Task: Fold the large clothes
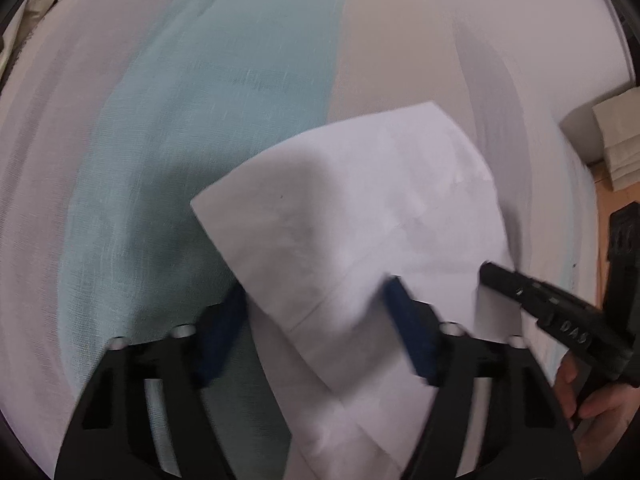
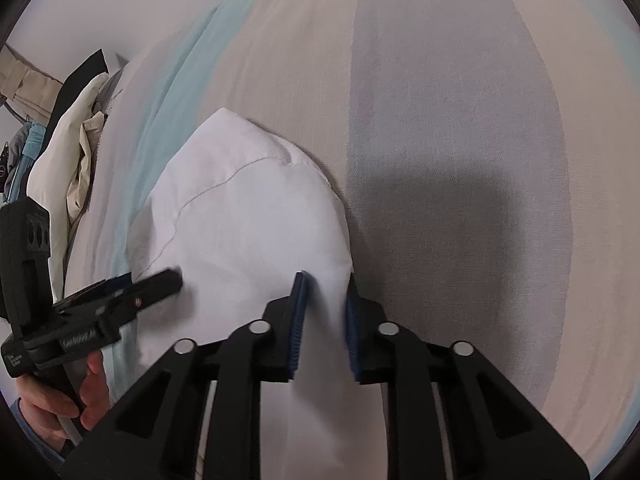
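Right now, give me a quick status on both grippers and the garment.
Left gripper open around white garment. Right gripper shut on it. Garment lifted over striped sheet. Nothing in the way.

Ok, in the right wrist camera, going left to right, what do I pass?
Left gripper in a hand → pile of beige clothes → white garment → right gripper pinching the garment's edge → striped bedsheet.
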Tool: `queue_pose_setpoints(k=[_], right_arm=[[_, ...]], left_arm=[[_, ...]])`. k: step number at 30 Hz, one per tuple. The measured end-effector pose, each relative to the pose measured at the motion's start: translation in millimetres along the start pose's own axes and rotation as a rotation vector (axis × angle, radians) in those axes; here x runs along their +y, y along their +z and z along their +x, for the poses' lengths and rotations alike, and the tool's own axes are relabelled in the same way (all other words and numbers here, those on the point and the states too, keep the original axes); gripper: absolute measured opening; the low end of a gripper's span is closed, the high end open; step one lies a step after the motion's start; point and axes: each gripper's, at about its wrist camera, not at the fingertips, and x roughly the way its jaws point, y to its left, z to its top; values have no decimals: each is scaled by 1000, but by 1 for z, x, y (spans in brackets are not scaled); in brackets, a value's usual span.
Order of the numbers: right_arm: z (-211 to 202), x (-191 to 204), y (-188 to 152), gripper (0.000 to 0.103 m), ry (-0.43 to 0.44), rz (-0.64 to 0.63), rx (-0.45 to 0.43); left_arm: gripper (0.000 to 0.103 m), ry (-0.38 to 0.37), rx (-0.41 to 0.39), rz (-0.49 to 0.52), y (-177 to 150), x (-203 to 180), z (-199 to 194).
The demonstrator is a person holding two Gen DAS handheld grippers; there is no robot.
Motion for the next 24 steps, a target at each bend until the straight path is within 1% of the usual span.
queue_pose_setpoints(k=[1, 3, 5, 8, 11, 14, 19, 20, 21, 24], right_arm=[[-1, 0, 0, 12, 1, 1, -1], [-3, 0, 0, 10, 5, 4, -8], [-6, 1, -1, 8, 12, 6, -17], [-11, 3, -3, 5, 10, 5, -29], [-22, 6, -7, 3, 10, 3, -54], [-33, 11, -12, 3, 2, -15, -78], [-55, 26, -26, 3, -18, -83, -137], [-59, 29, -30, 3, -22, -92, -150], [-66, 34, -35, 3, -24, -102, -164], [-84, 49, -49, 2, -43, -151, -201]], left_arm=[[49, 4, -1, -3, 0, 2, -2], [40, 0, -4, -14, -1, 3, -8], [23, 8, -11, -9, -4, -3, -7], [10, 16, -36, 20, -14, -17, -12], [5, 26, -65, 45, -19, -27, -20], [5, 38, -99, 61, -19, -29, -29], [5, 65, -165, 112, -28, -47, -56], [5, 70, -183, 125, -31, -50, -63], [5, 70, -199, 136, -44, -47, -73], [5, 77, -250, 178, -56, -56, -95]])
